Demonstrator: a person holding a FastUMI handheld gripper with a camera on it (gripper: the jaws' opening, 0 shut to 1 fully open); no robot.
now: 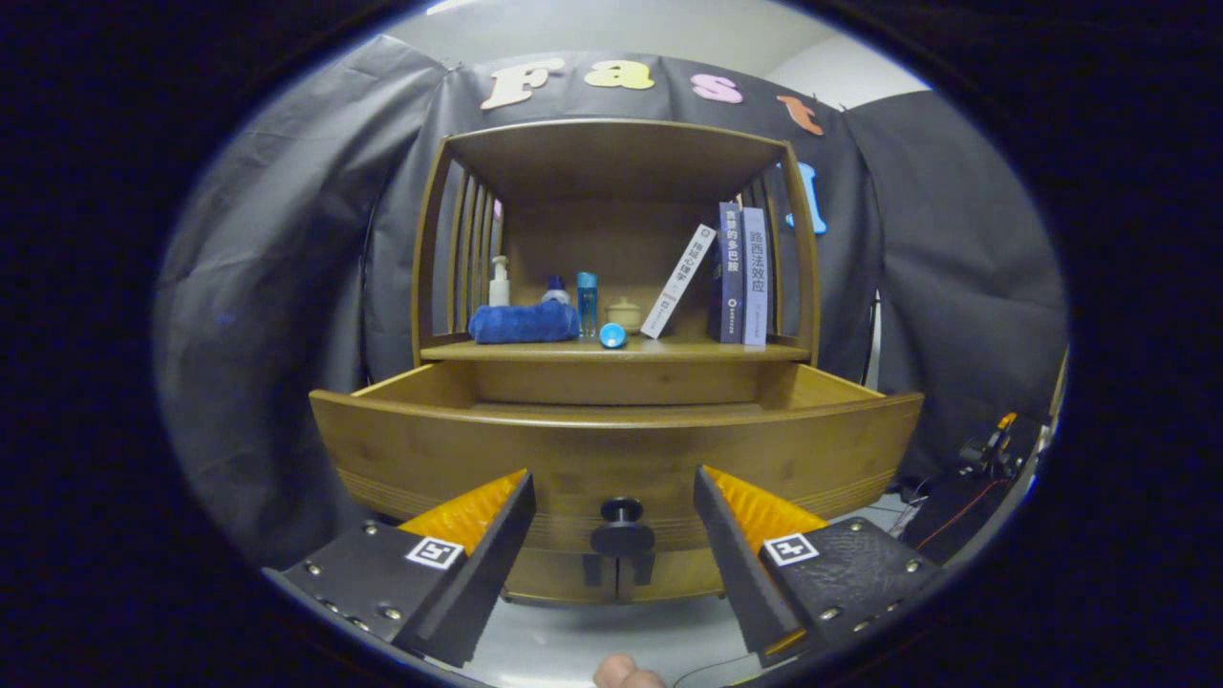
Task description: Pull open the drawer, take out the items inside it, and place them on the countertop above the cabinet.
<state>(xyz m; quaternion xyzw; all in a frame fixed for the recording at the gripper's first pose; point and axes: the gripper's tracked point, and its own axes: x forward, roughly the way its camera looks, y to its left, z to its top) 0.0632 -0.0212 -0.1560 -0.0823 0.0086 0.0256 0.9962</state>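
Note:
The wooden drawer [430, 449] of the cabinet stands pulled out toward me, its curved front panel just ahead of my fingers. Its dark round knob [622, 511] sits in the gap between them, untouched. My gripper [611, 487] is open, with nothing pressed by either finger. The drawer's inside is hidden behind its front panel. On the countertop [688, 351] above lie a folded blue towel [523, 323], a white pump bottle [499, 281], a blue bottle [586, 302], a small blue cap [612, 334], a cream jar [625, 313] and books [743, 277].
The shelf unit has slatted sides [468, 258] and a wooden top [611, 158]. Black cloth surrounds the cabinet. Cables and some equipment [989, 449] lie on the floor to the right. A fingertip [626, 672] shows below the gripper.

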